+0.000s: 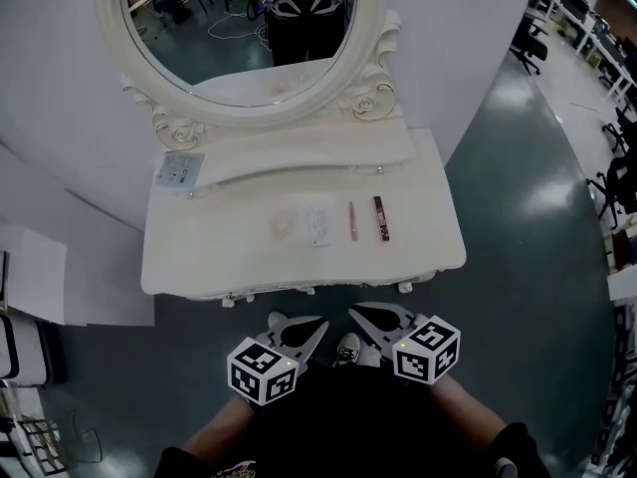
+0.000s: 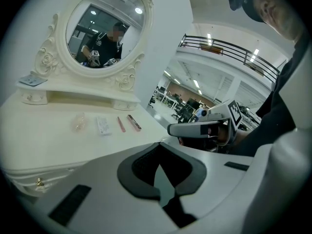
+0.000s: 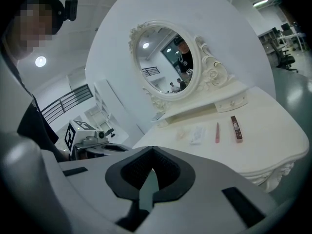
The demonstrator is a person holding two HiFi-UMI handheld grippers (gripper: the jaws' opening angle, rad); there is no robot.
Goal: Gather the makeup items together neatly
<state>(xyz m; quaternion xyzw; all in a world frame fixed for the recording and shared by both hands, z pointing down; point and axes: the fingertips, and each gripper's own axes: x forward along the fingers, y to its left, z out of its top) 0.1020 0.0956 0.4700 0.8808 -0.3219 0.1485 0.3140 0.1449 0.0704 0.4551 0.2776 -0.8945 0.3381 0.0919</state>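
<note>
Four small makeup items lie in a short row at the middle of the white dressing table (image 1: 199,257), near the centre of the head view: a clear packet (image 1: 284,225), a white packet (image 1: 318,224), a thin pink stick (image 1: 352,221) and a dark brown tube (image 1: 380,218). They sit just beside one another with narrow gaps, and the stick and tube run roughly parallel. A blue-grey card (image 1: 181,170) rests apart on the shelf at upper left, under the mirror (image 1: 239,28); whether it counts as makeup I cannot tell. Both claws hang low in the frame, in front of the table edge and well apart from the row. The left claw (image 1: 317,327) and the right claw (image 1: 358,317) each have their jaws together with nothing between them. This fits either a spread-out row waiting to be drawn tighter or a finished row with the claws pulled back. In either case, neatness seems to depend on even gaps and matched angles. Any touch on these light, flat things would likely need a slow, low approach with the tips. The stick looks free to roll, and the packets look likely to slide rather than lift.
</note>
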